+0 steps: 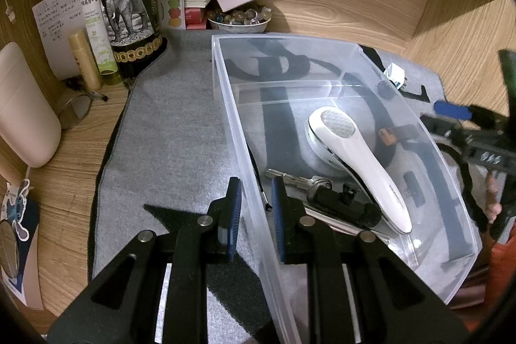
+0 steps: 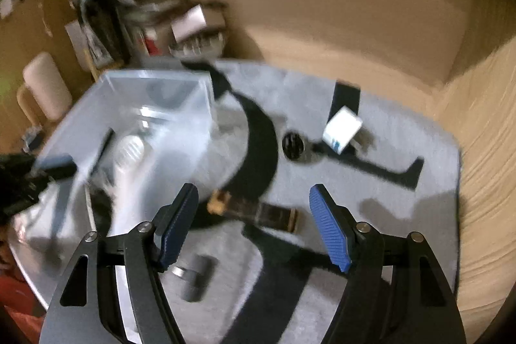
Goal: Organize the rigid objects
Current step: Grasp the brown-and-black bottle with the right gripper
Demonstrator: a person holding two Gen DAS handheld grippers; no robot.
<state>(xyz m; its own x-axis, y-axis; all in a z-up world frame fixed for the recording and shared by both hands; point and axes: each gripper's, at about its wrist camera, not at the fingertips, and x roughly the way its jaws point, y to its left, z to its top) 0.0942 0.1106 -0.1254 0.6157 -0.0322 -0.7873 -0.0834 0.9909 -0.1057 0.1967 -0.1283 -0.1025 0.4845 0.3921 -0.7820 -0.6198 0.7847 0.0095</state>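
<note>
On the grey mat, the left gripper (image 1: 256, 199) clamps the clear bin's (image 1: 429, 131) near wall — steadying it, likely — while the right gripper (image 2: 254, 228), fingers apart and empty, hangs over the lighter (image 2: 258, 211) beside the bin.

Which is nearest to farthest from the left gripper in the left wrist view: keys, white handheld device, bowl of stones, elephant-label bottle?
From the left gripper, clamped on the clear bin wall:
1. Keys, inside the bin, just right of the fingers.
2. White handheld device, bin middle.
3. Elephant-label bottle, back left, and bowl of stones, behind the bin: too close to call.
</note>
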